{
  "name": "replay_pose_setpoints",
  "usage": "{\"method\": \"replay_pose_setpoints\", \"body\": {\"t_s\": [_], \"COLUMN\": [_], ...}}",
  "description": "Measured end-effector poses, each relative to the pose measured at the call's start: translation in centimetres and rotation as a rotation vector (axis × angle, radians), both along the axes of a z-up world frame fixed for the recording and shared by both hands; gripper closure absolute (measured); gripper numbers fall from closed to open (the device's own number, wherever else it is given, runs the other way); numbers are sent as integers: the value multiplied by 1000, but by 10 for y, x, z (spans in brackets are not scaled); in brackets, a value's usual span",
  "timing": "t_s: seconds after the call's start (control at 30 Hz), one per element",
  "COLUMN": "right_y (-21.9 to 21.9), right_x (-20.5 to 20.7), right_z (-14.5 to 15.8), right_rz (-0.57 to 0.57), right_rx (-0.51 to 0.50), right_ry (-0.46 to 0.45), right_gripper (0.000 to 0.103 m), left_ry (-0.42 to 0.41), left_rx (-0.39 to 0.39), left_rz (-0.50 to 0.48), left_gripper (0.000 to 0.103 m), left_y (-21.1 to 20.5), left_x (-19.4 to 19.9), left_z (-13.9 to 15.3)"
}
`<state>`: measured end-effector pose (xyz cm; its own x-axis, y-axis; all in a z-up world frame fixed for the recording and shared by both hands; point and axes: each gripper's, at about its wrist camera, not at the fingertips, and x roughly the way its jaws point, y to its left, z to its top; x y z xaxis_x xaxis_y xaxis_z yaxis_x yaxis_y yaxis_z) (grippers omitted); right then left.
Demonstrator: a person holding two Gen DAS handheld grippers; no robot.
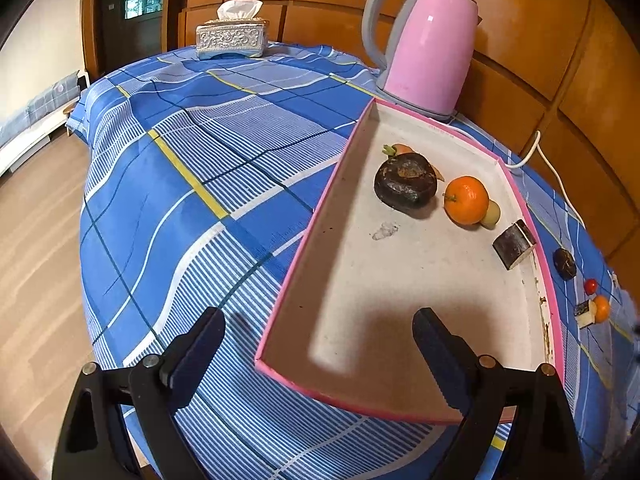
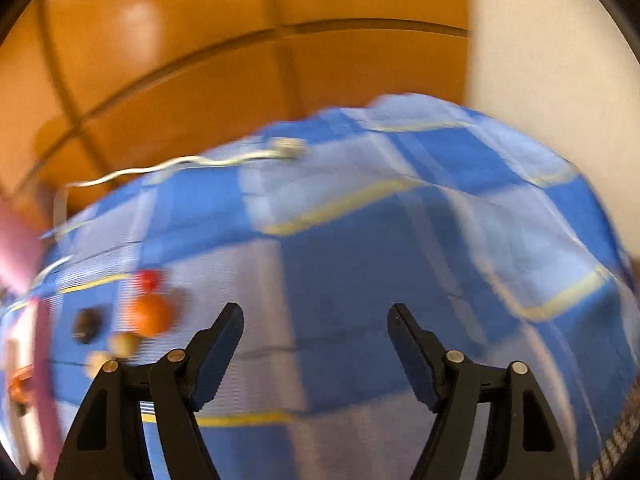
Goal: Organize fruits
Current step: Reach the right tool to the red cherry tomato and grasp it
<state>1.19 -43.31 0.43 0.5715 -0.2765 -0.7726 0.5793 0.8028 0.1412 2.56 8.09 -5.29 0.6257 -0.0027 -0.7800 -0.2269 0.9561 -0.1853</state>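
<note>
A pink-rimmed white tray (image 1: 304, 240) lies on the blue plaid cloth. In it are a dark round fruit (image 1: 406, 182), an orange (image 1: 466, 199), a small pale fruit (image 1: 492, 214), a dark cut piece (image 1: 514, 244) and a reddish piece (image 1: 400, 149) behind the dark fruit. My left gripper (image 1: 320, 328) is open and empty over the tray's near corner. Outside the tray lie a dark fruit (image 1: 565, 264), a red one (image 1: 590, 286), a small orange (image 1: 601, 308) and a cut piece (image 1: 584, 314). My right gripper (image 2: 316, 316) is open and empty; the blurred orange (image 2: 150, 314), red fruit (image 2: 149, 280), dark fruit (image 2: 87, 324) and pale pieces (image 2: 124, 343) lie to its left.
A pink kettle (image 1: 428, 40) stands behind the tray, its white cord (image 1: 556, 176) running along the right; the cord and plug (image 2: 288, 147) show in the right wrist view. A tissue box (image 1: 232, 38) sits at the far edge. Wooden panels (image 1: 560, 40) stand behind the table. The tray edge (image 2: 42, 380) is at the far left.
</note>
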Motion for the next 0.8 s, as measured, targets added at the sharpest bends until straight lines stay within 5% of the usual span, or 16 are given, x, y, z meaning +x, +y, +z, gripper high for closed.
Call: {"method": "replay_pose_setpoints", "body": {"t_s": [0.2, 0.43, 0.5, 0.63, 0.8], "right_y": [31, 55, 61, 63, 67], "right_x": [75, 140, 151, 162, 159], "right_z": [-5, -25, -34, -52, -47], "right_rz": [234, 316, 330, 342, 365], "right_rx": [122, 122, 114, 85, 47], "right_ry": [24, 119, 152, 239, 204], "right_gripper": [49, 50, 50, 71, 78], "left_ry": [3, 8, 17, 19, 19], "left_rx": [6, 7, 6, 3, 4], "left_rz": [-10, -3, -1, 4, 3], "left_gripper": [8, 8, 8, 7, 7], "left_y": [-2, 0, 1, 3, 3], "left_x": [-1, 0, 1, 2, 2], "left_z": [-1, -3, -5, -6, -7]}}
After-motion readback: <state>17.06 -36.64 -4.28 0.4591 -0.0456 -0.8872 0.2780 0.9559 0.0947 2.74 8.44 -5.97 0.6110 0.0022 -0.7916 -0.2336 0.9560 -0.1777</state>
